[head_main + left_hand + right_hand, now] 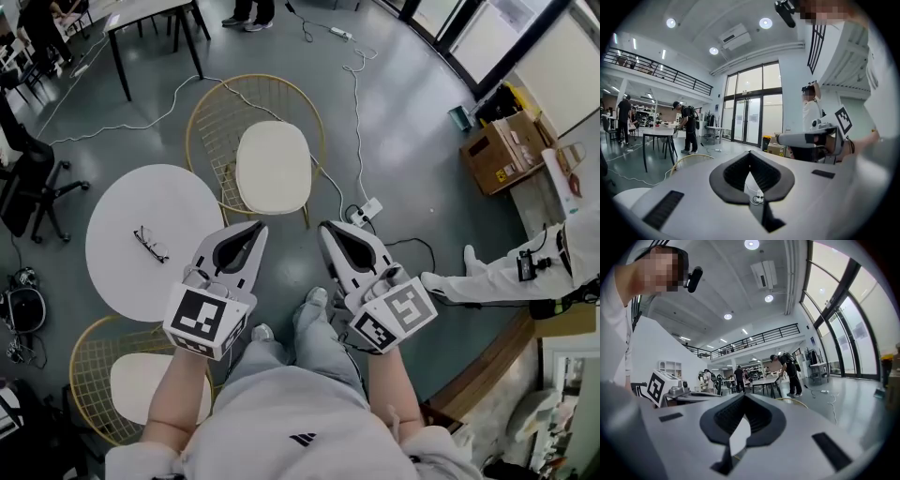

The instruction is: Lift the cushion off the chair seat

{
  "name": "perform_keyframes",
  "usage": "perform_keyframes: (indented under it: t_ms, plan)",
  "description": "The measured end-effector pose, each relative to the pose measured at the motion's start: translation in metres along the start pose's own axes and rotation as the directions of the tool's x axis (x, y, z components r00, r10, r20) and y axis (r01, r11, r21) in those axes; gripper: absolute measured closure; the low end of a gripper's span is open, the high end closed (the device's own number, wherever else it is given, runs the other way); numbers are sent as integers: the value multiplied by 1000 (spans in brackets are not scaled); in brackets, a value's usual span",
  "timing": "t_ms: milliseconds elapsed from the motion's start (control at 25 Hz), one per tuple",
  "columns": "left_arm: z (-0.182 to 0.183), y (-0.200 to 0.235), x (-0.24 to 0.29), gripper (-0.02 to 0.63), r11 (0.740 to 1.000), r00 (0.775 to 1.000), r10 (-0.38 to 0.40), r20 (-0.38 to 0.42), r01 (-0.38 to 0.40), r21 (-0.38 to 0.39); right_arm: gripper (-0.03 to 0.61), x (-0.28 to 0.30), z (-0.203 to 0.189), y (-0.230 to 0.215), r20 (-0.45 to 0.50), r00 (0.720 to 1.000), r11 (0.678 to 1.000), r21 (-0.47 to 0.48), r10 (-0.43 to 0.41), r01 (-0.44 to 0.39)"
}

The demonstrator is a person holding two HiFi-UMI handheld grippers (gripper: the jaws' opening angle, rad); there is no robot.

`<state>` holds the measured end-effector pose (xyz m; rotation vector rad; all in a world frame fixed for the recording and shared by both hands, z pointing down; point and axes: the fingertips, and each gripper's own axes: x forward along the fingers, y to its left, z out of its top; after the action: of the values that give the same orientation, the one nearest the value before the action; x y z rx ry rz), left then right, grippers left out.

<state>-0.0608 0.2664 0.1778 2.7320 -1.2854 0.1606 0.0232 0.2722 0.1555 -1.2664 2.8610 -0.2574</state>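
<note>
A cream cushion lies on the seat of a gold wire chair just ahead of me. Both grippers hover side by side short of the chair's near edge, pointing at it and touching nothing. My left gripper is shut and empty, tips near the cushion's front left. My right gripper is shut and empty too, tips off the cushion's front right. In the left gripper view the jaws meet at the tip, with the chair's gold rim beyond. The right gripper view shows its jaws closed likewise.
A round white table with glasses stands left of the chair. A second wire chair with a cushion sits at lower left. A power strip and cables lie on the floor right of the chair. A person stands at right by a cardboard box.
</note>
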Motion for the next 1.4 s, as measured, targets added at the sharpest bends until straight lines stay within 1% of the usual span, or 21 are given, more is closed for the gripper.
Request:
perform_keyframes:
  t_ms: [120, 320, 440, 840, 1200, 1400]
  plan:
    - [-1, 10, 15, 603, 1000, 1000, 8, -7, -9, -4, 569, 11, -1, -14, -3, 1000, 1000, 3, 8, -8]
    - [5, 25, 50, 601, 998, 999, 40, -2, -40, -40, 569, 30, 4, -50, -9, 999, 999, 13, 32, -31]
    - [9, 32, 75, 601, 998, 998, 61, -7, -61, -35, 569, 41, 10, -73, -13, 999, 999, 13, 48, -48]
    - [20, 37, 140, 603, 989, 991, 135, -8, -135, -61, 569, 57, 23, -143, -31, 993, 994, 19, 110, -110]
    - [25, 36, 183, 603, 974, 976, 218, -15, -219, -61, 569, 66, 25, -193, -38, 982, 982, 31, 187, -186]
    - [20, 38, 191, 603, 967, 969, 245, -30, -246, -59, 569, 71, 20, -207, -35, 979, 979, 42, 200, -199]
